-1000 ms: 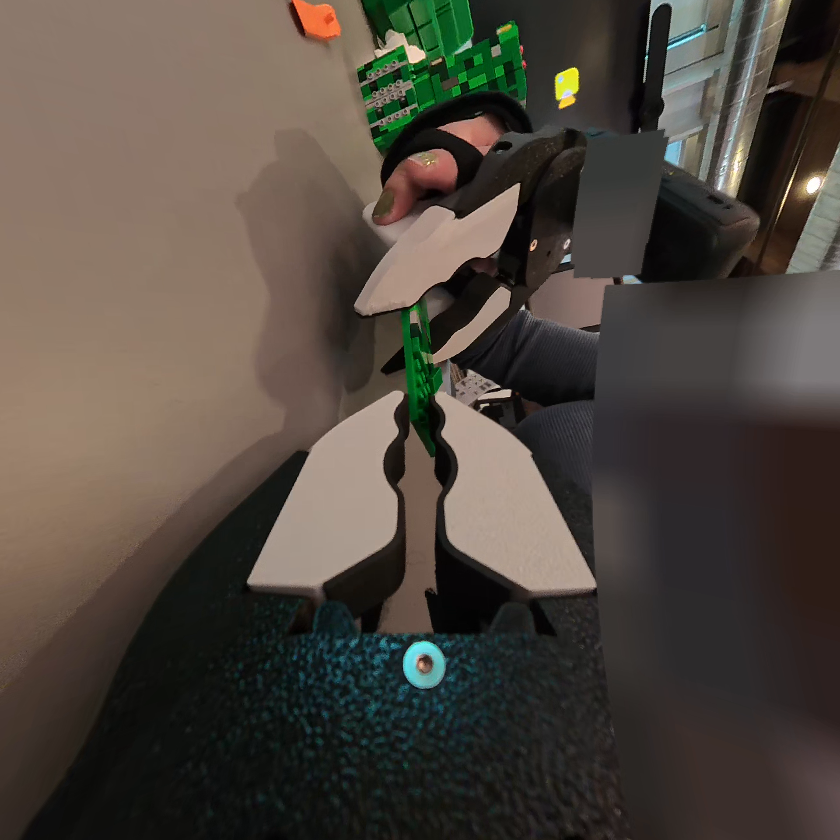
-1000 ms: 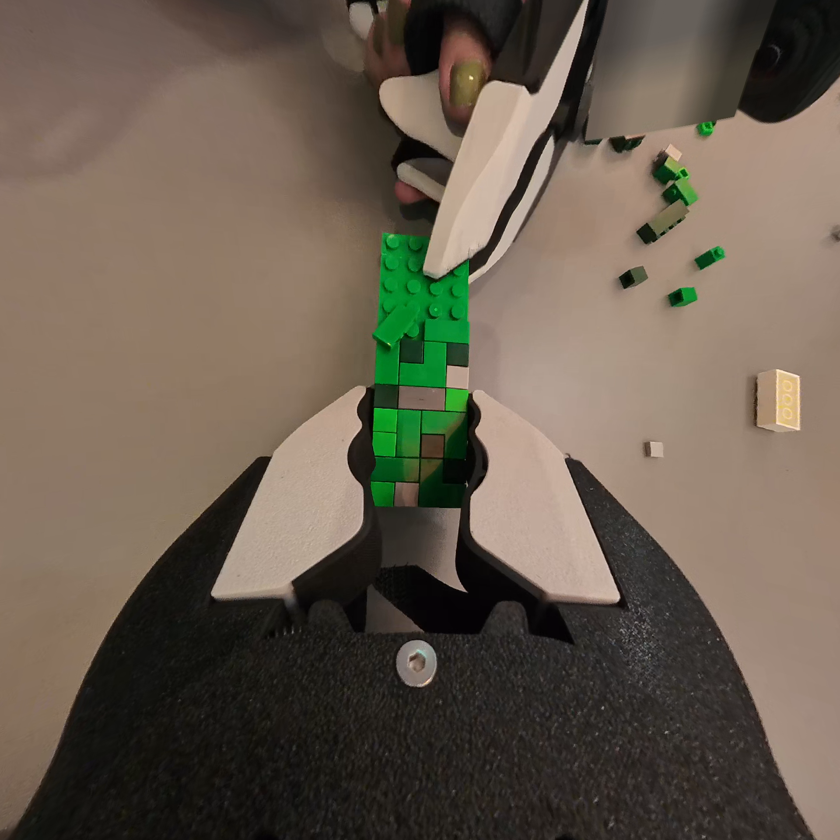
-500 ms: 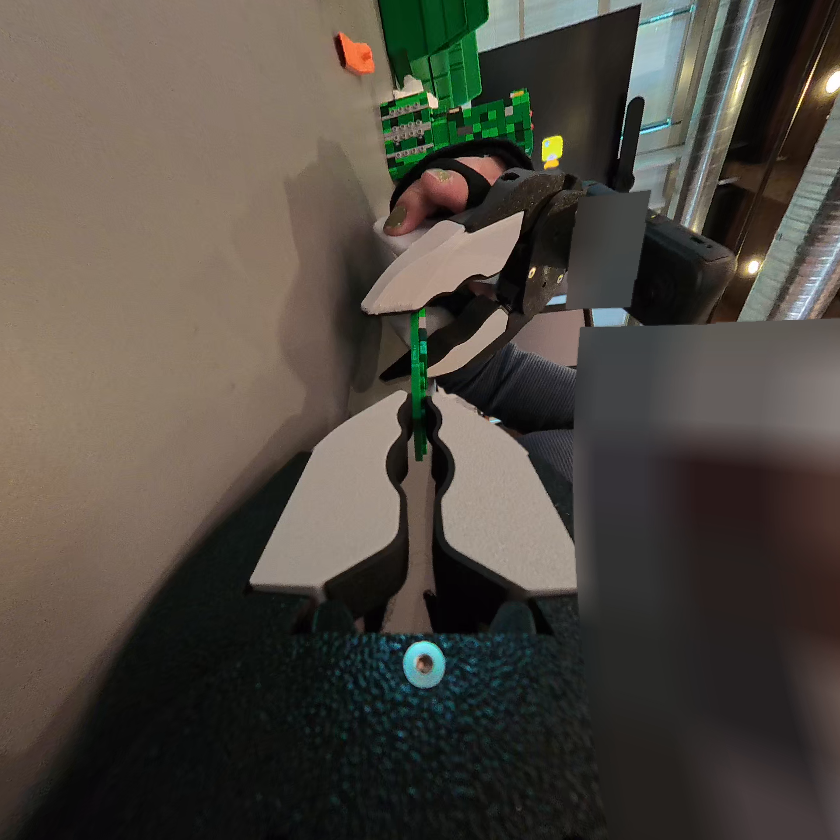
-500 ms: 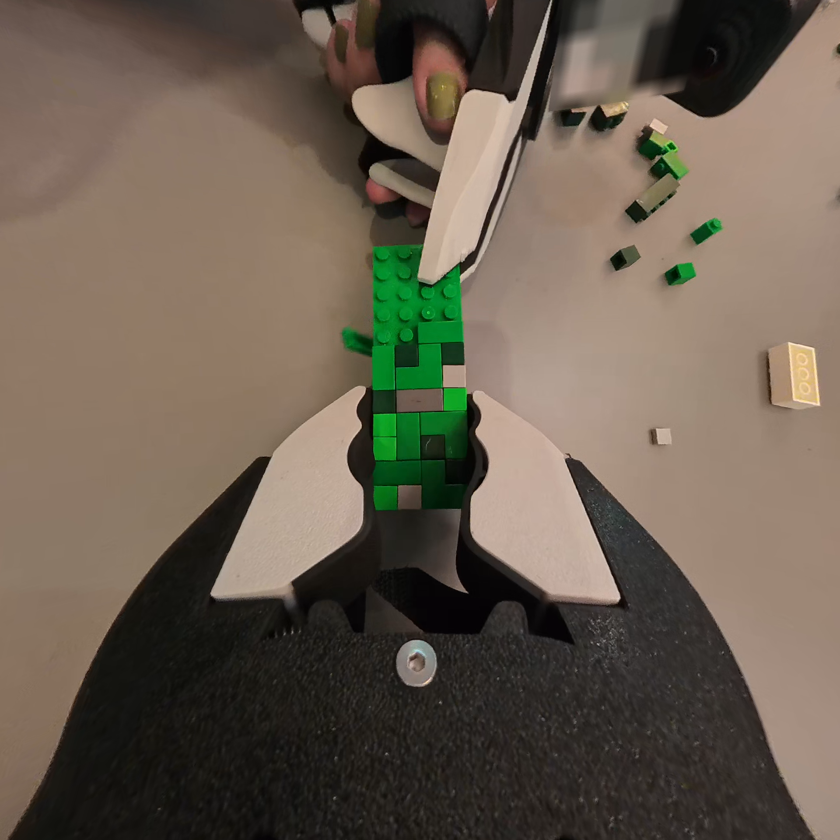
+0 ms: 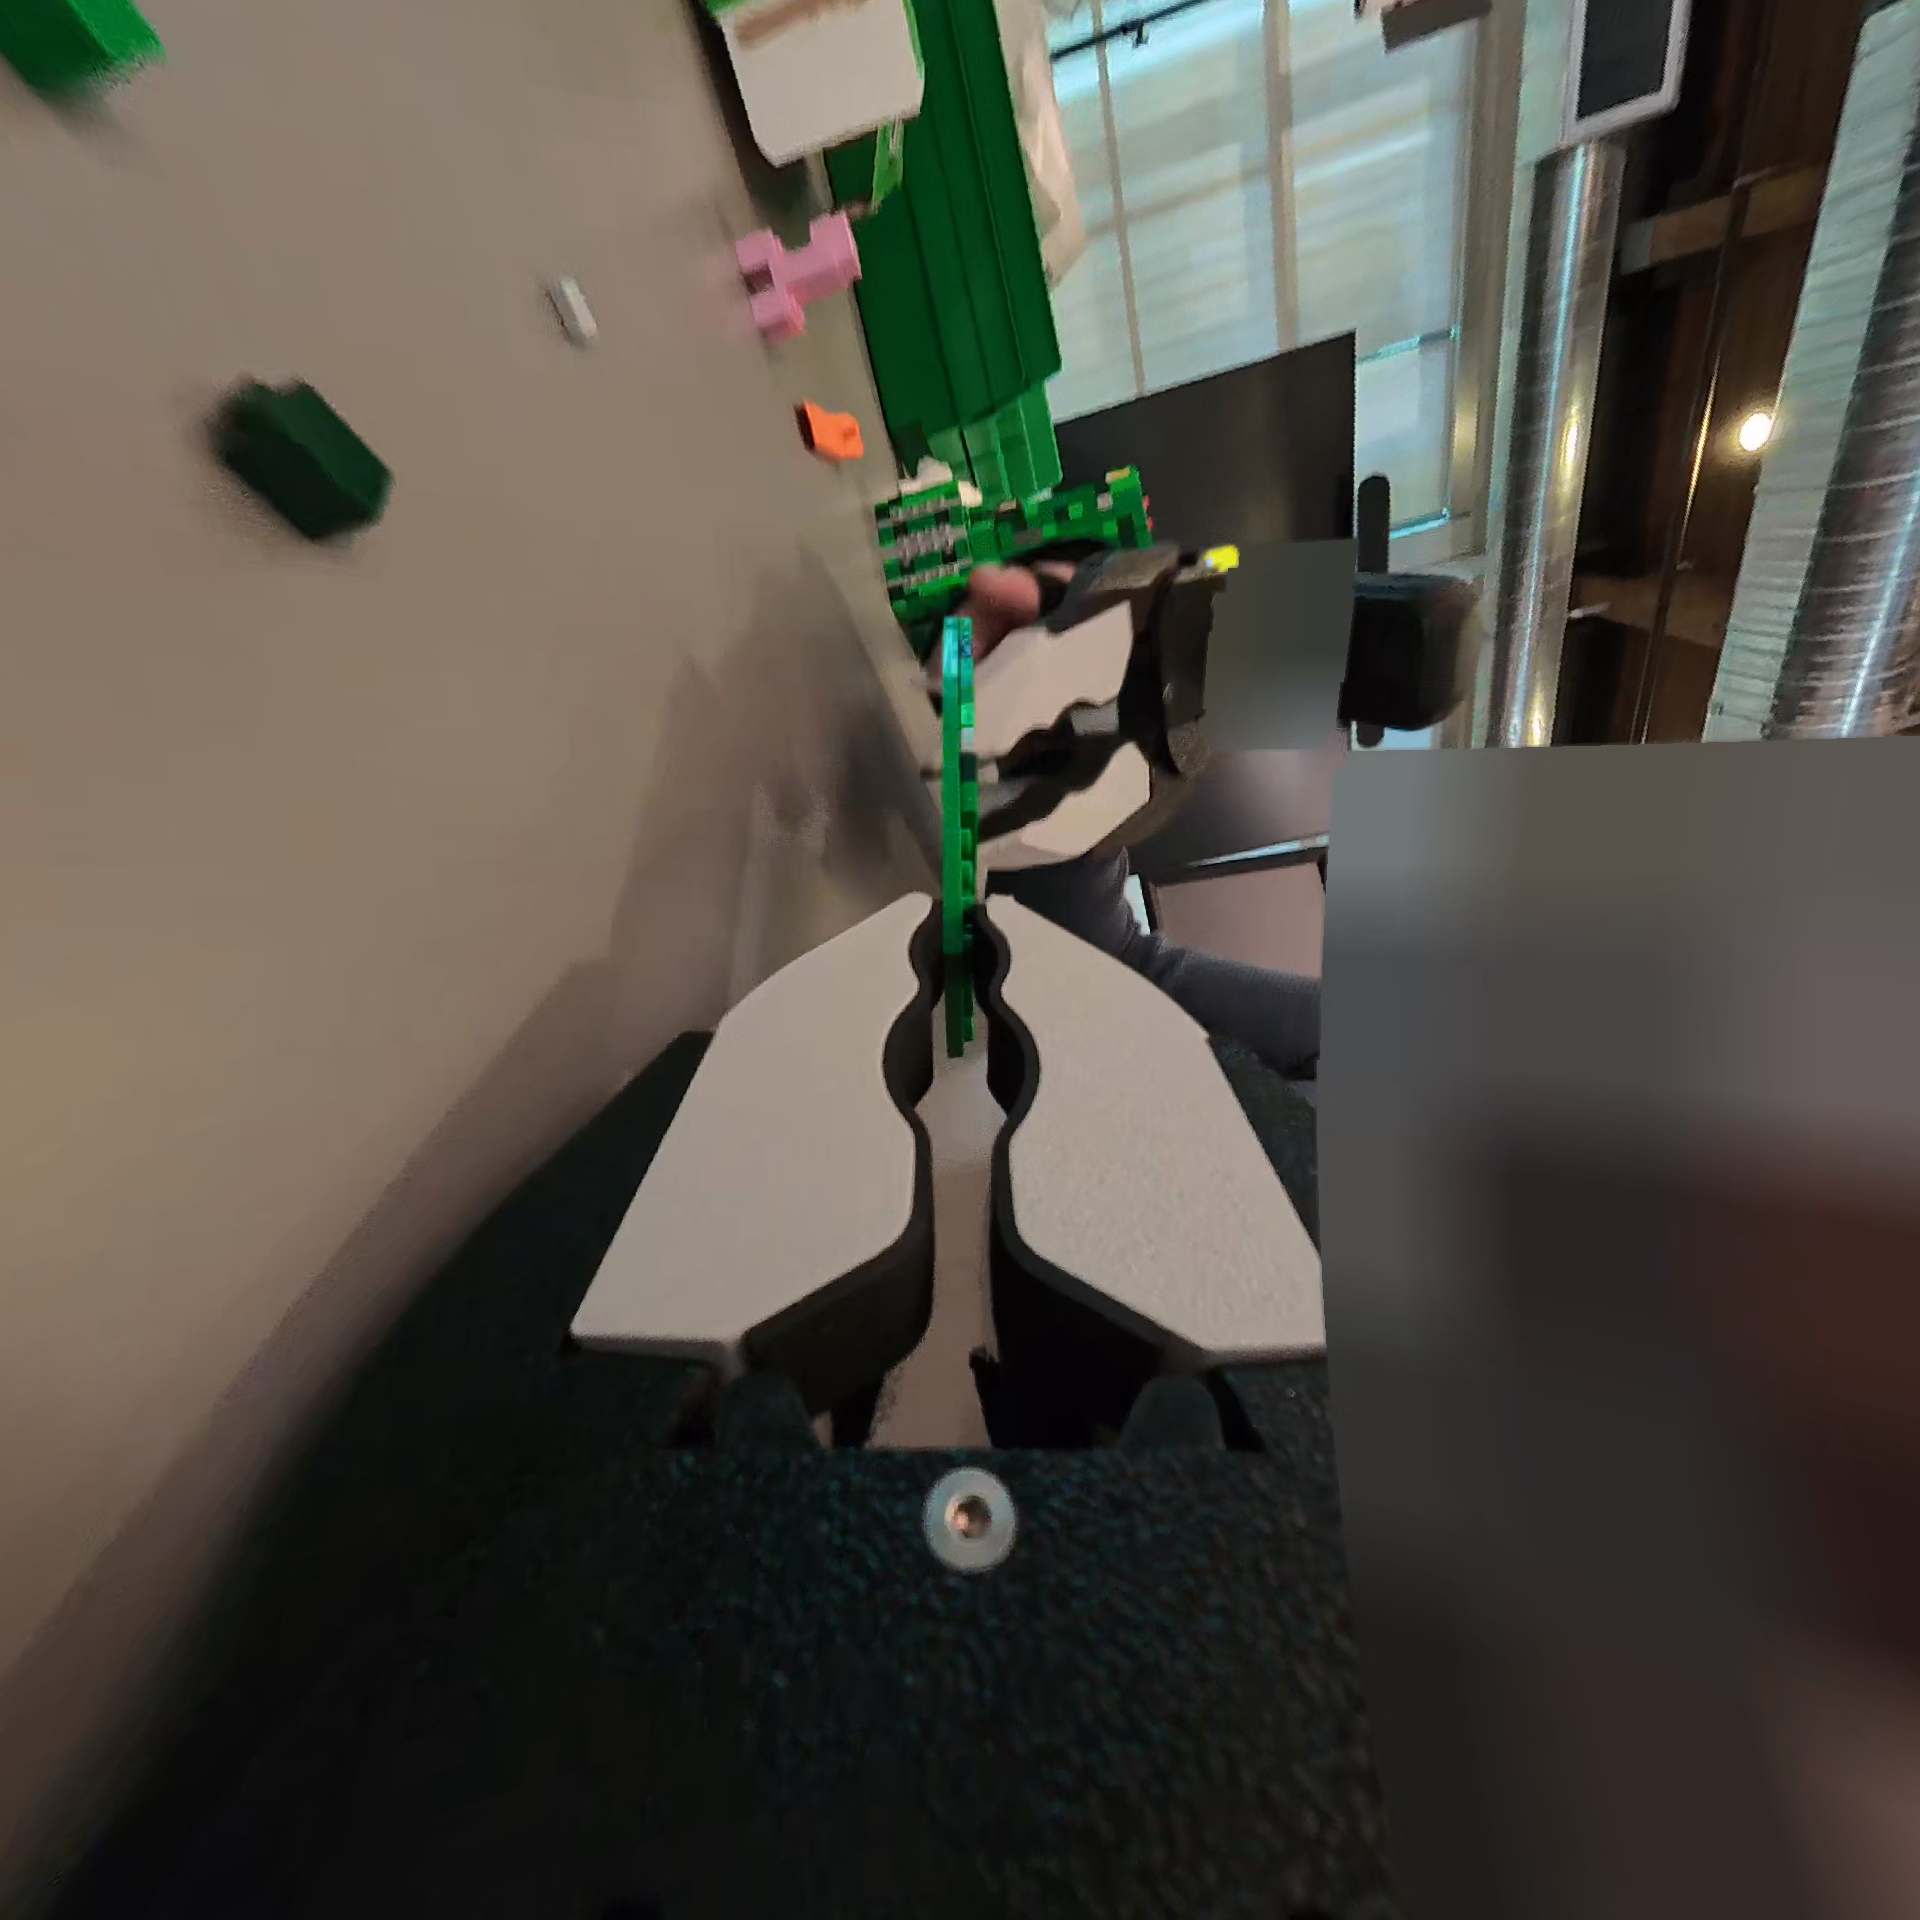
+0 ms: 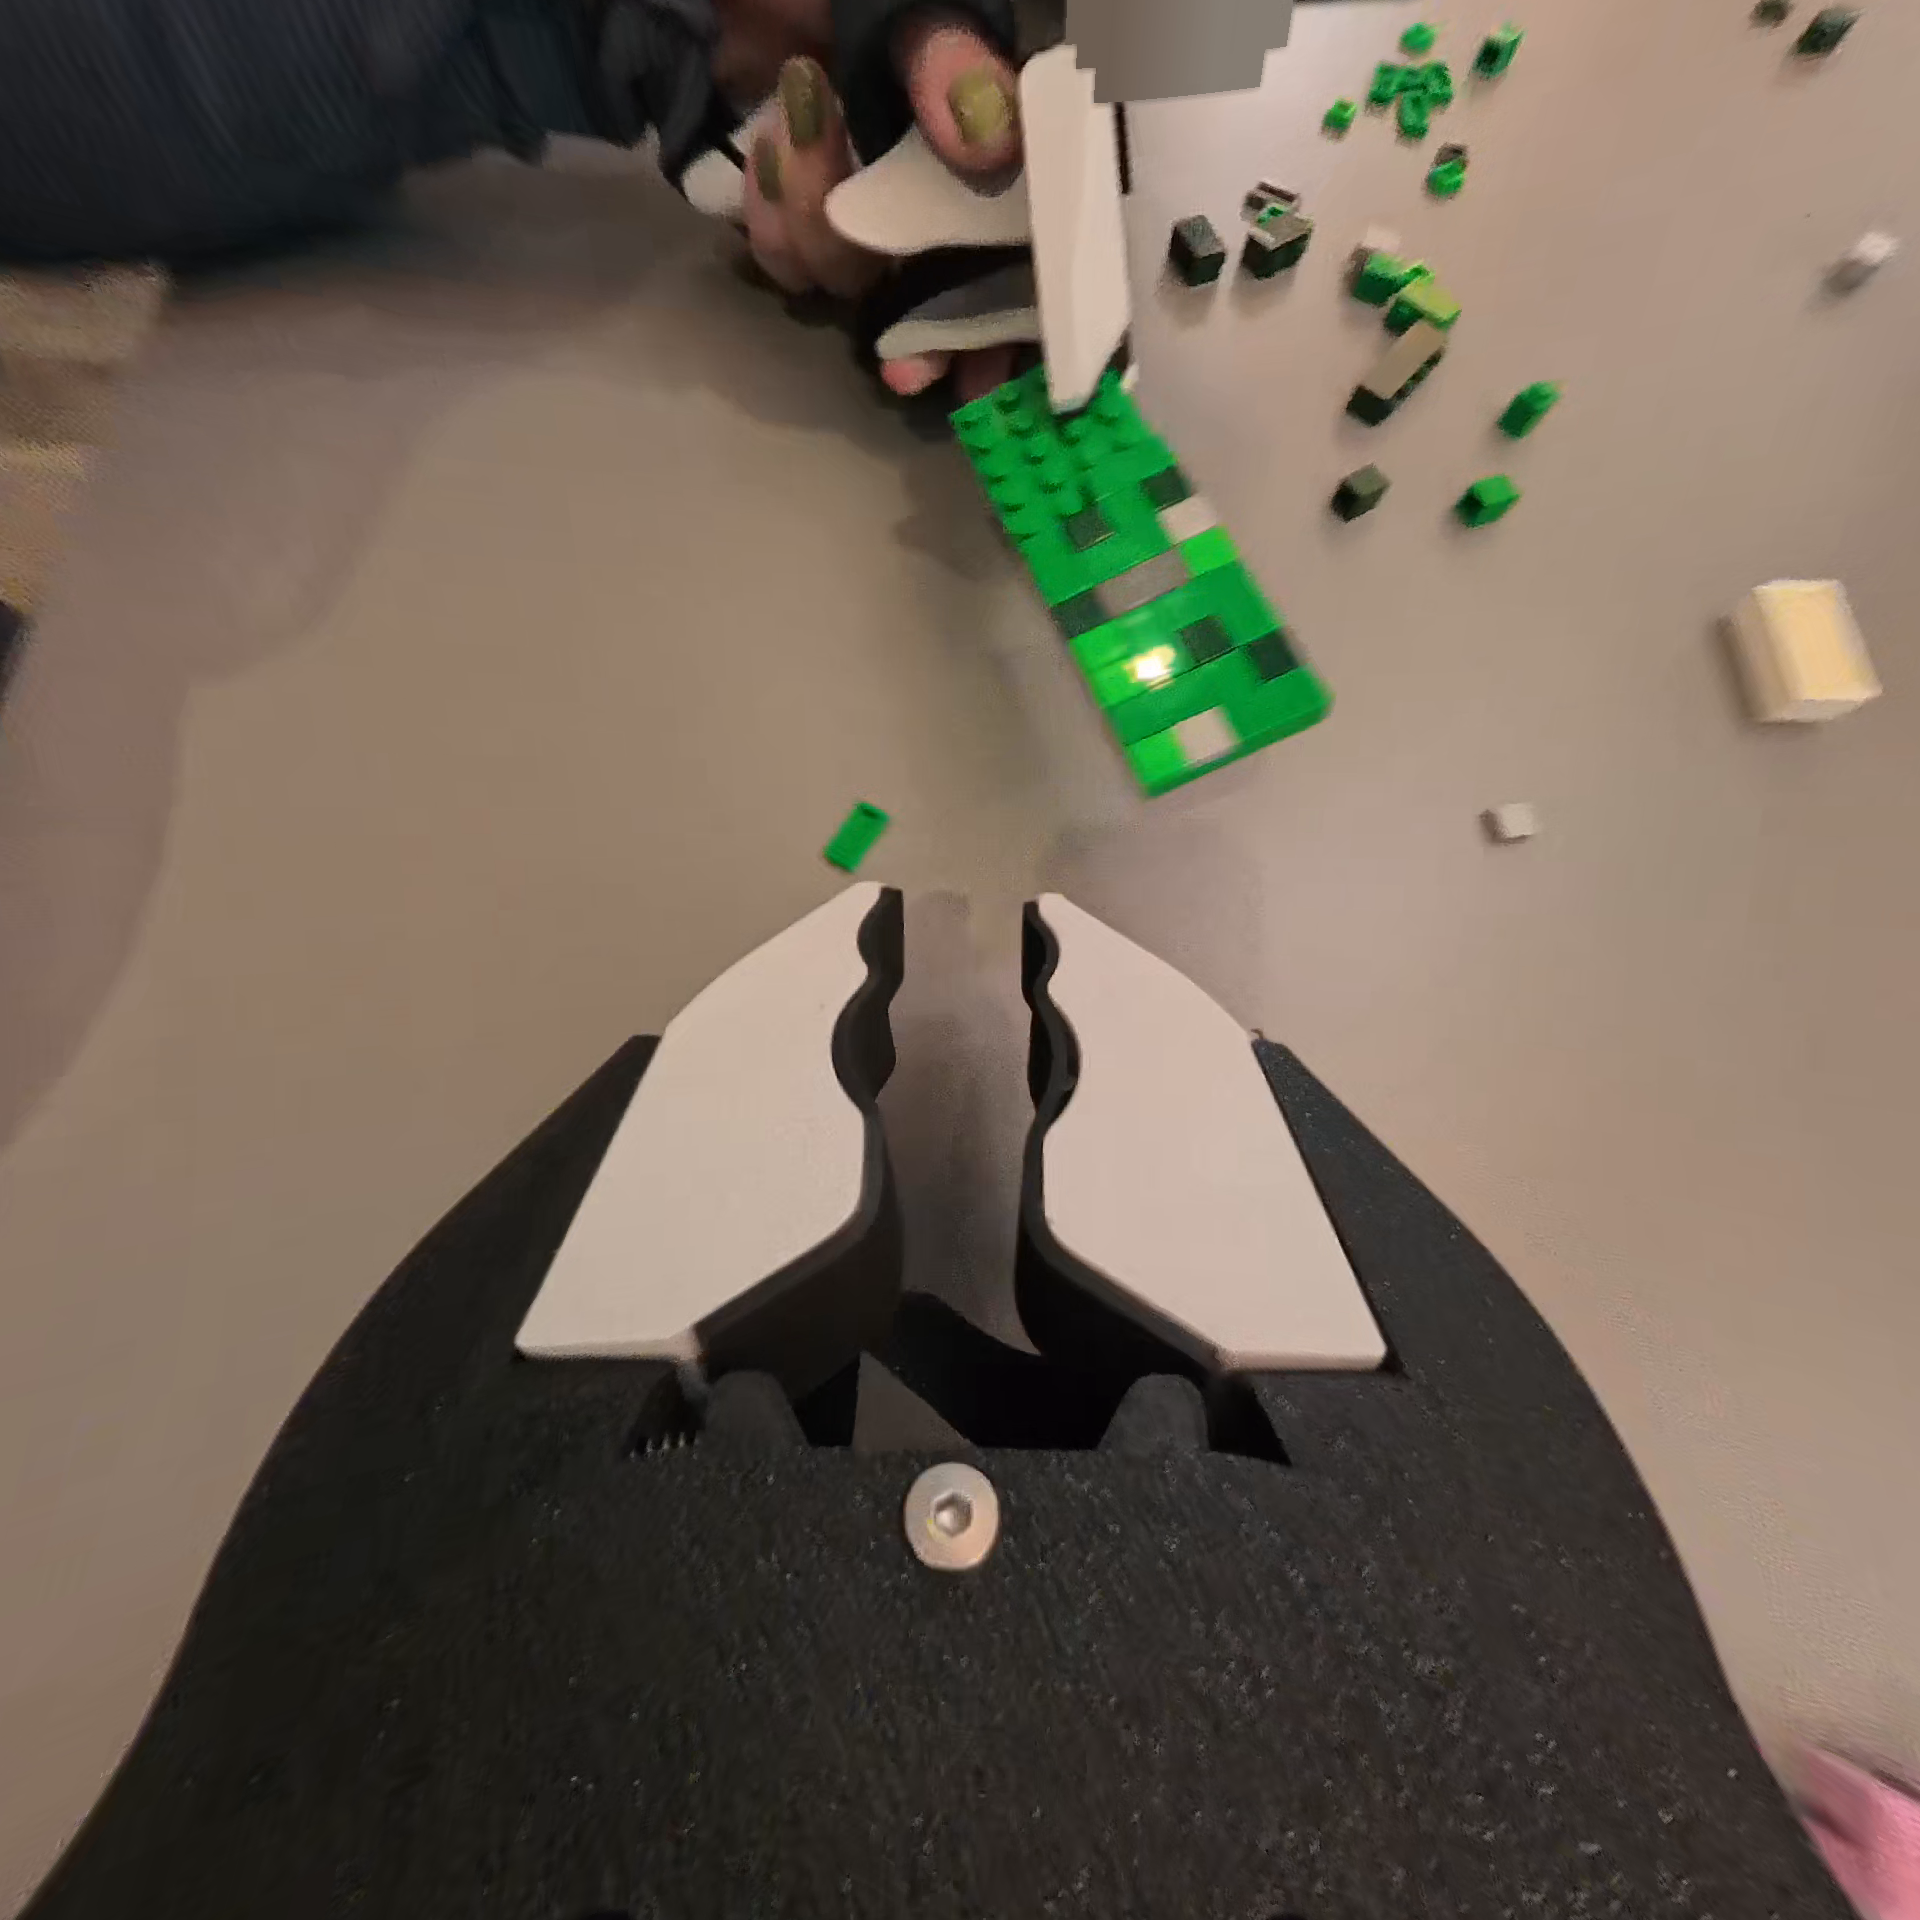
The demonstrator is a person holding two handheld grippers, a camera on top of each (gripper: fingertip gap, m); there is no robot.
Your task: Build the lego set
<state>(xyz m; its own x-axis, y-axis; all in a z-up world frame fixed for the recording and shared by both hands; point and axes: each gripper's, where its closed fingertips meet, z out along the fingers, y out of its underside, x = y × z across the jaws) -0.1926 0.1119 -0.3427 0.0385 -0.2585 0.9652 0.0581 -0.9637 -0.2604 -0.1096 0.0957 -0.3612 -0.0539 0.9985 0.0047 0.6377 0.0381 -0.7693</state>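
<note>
While the right gripper hung spread and empty above the table, the green plate stood clear of it, off to its far right, gripped only at its far, studded end by the left gripper. In the left wrist view that left gripper was pinching the plate edge-on between its tips.

Nearest the right gripper's tips lay a small green tile, just left of them and loose on the table. It was apart from the plate and looked like the next piece to fetch.

As for progress, I judged the plate partly finished: the end nearer the right gripper carried a patchwork of light green, dark green and grey tiles, while the end in the left gripper's hold showed bare studs. Several rows remained to be covered.

Farther off, beyond the plate on its right, sat the supply: scattered green bricks, a cream brick and a tiny white piece. In the left wrist view, a larger green build stood past the plate, with an orange piece and a pink piece farther along the table.

Room for moving looked generous: the table left of the plate was bare up to the person's sleeve. The crowded side was the plate's right, where a sweep could knock bricks about.
</note>
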